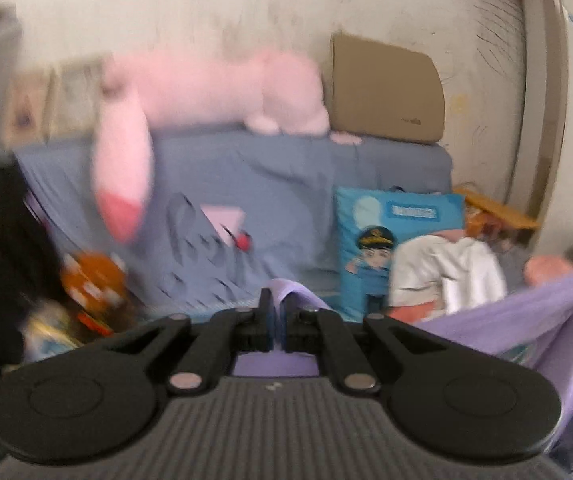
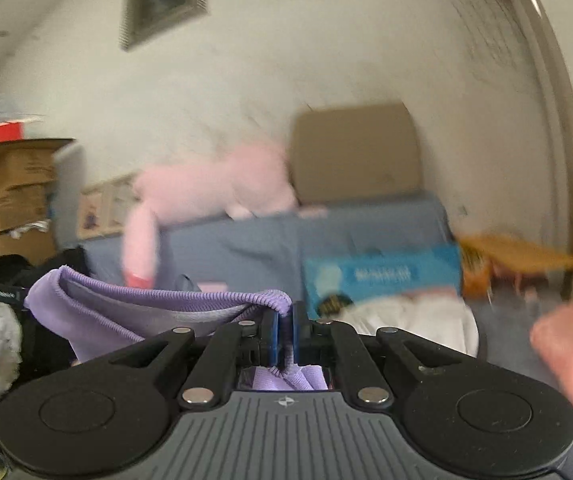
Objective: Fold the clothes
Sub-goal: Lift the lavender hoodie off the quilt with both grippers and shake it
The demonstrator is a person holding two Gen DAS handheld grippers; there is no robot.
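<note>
blue-covered sofa (image 1: 286,184): pink plush (image 1: 214,84) + tan cushion (image 1: 386,92) on backrest; white garment (image 1: 446,272) on seat.

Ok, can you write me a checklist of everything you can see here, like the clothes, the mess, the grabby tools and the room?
Surface: blue sofa; nothing seen of a folding table.
Job's things: purple garment held up and stretched between both tools.
Clutter: pink plush toy, tan cushion, blue cartoon bag, white clothes, cardboard boxes.
Grippers: left tool shut on the garment's edge; right tool shut on its ribbed hem.
Cables: nothing seen.
Surroundings: scribbled white wall, framed picture; both views blurred.
</note>
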